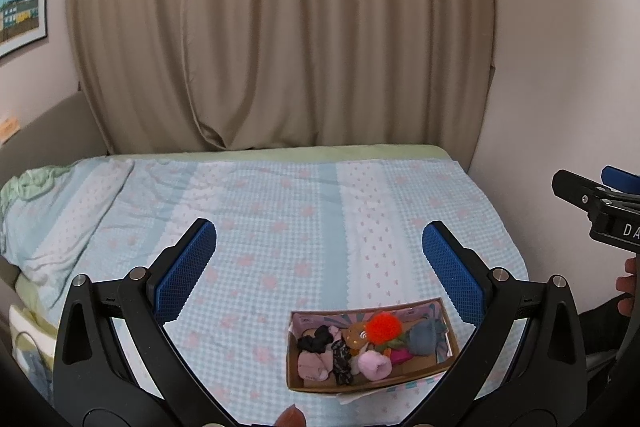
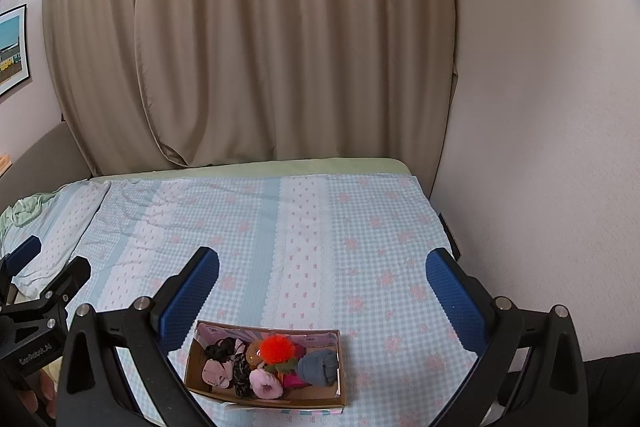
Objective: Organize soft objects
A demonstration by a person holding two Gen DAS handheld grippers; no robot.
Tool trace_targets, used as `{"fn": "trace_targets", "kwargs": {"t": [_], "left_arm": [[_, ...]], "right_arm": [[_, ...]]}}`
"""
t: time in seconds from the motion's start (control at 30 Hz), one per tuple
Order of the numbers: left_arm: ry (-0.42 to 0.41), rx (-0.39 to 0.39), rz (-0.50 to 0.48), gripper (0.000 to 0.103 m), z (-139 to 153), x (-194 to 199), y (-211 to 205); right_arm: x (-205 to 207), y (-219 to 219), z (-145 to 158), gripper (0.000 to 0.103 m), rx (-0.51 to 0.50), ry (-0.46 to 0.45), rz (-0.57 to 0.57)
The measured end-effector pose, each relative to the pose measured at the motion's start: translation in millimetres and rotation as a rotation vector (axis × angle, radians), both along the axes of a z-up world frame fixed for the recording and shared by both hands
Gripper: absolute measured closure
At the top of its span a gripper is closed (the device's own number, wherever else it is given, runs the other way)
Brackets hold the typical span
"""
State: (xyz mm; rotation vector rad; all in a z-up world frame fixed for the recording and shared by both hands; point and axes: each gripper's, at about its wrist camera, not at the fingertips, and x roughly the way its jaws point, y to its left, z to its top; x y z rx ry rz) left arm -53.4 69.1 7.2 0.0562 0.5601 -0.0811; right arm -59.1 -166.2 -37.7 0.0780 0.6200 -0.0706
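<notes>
Both tongs (image 1: pixel 320 267) (image 2: pixel 322 291) gape above a cardboard box (image 2: pixel 200 379) of rolled socks (image 2: pixel 318 367) and an orange pompom (image 2: pixel 276 349).

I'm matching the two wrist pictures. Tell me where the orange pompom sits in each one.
Left wrist view: the orange pompom lies in the cardboard box, lower right of centre.
Right wrist view: the pompom is in the same box, lower centre-left.
Shared landmark: the grey-blue sock just right of it.
</notes>
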Motion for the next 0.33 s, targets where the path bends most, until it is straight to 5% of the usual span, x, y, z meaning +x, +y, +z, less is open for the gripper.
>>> {"fn": "trace_targets", "kwargs": {"t": [0.33], "left_arm": [[-0.041, 0.013, 0.016, 0.000, 1.5, -3.7, -0.1]], "right_arm": [[-0.3, 0.5, -0.7, 0.000, -0.001, -0.003, 0.001]]}}
